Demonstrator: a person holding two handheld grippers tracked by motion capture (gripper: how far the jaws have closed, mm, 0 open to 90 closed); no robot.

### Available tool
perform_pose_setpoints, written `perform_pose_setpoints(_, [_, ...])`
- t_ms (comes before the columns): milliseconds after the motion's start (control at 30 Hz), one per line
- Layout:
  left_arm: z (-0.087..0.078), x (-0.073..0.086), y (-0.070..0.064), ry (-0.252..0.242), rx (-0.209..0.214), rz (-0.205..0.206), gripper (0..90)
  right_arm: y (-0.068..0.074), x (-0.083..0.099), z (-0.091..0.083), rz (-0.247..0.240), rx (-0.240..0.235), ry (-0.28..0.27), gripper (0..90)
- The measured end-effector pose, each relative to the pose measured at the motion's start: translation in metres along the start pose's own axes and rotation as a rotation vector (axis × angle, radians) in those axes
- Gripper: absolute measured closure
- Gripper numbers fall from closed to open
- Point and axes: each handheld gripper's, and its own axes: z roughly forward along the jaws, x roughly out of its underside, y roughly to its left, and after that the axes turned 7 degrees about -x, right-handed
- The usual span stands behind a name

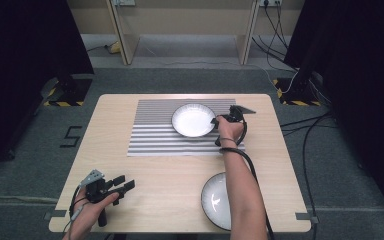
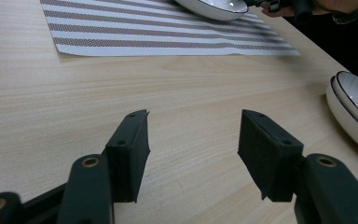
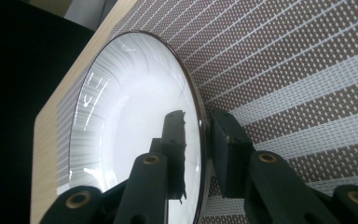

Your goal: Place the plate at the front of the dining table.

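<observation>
A white plate with a dark rim [image 1: 193,120] lies on the striped placemat [image 1: 150,135] at the back of the table. My right gripper [image 1: 215,121] is at the plate's right edge. In the right gripper view the jaws straddle the rim of the plate [image 3: 130,116], one inside and one outside, and my right gripper [image 3: 198,121] is shut on it. The plate looks level on the placemat [image 3: 298,70]. My left gripper [image 1: 122,184] rests near the front left of the table, and in its own view my left gripper [image 2: 193,126] is open over bare wood with nothing between the jaws.
A second white plate [image 1: 215,200] sits at the front of the table beside the right forearm, and the same plate [image 2: 354,112] is off to the right in the left gripper view. Cables lie on the floor to the right of the table.
</observation>
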Motion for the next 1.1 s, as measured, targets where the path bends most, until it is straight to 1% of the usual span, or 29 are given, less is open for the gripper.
perform_pose_setpoints(33, [0.0, 0.0, 0.0, -0.001, -0.002, -0.001, 42.4, 0.001, 0.0, -0.001, -0.012, 0.001, -0.006, 72.0])
perform_pose_setpoints(67, [0.0, 0.0, 0.0, -0.001, -0.002, -0.001, 42.4, 0.002, 0.0, -0.002, -0.014, 0.001, -0.01, 69.7])
perform_pose_setpoints(267, [0.0, 0.0, 0.0, -0.002, -0.001, -0.001, 42.4, 0.003, -0.004, -0.012, -0.015, 0.009, -0.038, 64.3])
perform_pose_setpoints(400, [0.0, -0.001, -0.001, -0.003, -0.001, 0.002, 42.3, 0.004, -0.006, -0.018, -0.018, -0.002, -0.033, 60.5])
perform_pose_setpoints(467, [0.0, 0.0, -0.002, -0.004, 0.0, 0.003, 42.3, 0.005, -0.006, -0.022, -0.031, 0.006, -0.034, 59.0])
perform_pose_setpoints(533, [0.0, 0.0, -0.002, -0.004, 0.0, 0.004, 42.1, 0.006, -0.006, -0.026, -0.028, 0.007, -0.034, 57.5])
perform_pose_setpoints(600, [-0.001, -0.001, -0.002, -0.004, -0.001, 0.006, 42.0, 0.008, -0.005, -0.032, -0.058, 0.021, -0.033, 56.8])
perform_pose_setpoints(667, [-0.001, -0.001, -0.003, -0.006, -0.002, 0.007, 41.9, 0.008, -0.004, -0.039, -0.065, 0.011, -0.037, 56.2])
perform_pose_setpoints(733, [-0.001, -0.001, -0.003, -0.009, -0.001, 0.006, 41.8, 0.009, -0.004, -0.045, -0.073, 0.011, -0.032, 55.7])
perform_pose_setpoints(867, [-0.001, -0.002, -0.004, -0.012, -0.001, 0.005, 41.6, 0.004, 0.0, -0.055, -0.081, 0.008, -0.035, 55.0])
perform_pose_setpoints(1033, [-0.001, -0.002, -0.004, -0.011, -0.002, 0.003, 41.4, -0.003, 0.005, -0.064, -0.069, -0.01, -0.036, 54.6])
perform_pose_setpoints(1100, [-0.001, -0.002, -0.005, -0.012, -0.001, 0.003, 41.3, -0.004, 0.007, -0.068, -0.072, -0.008, -0.033, 54.4])
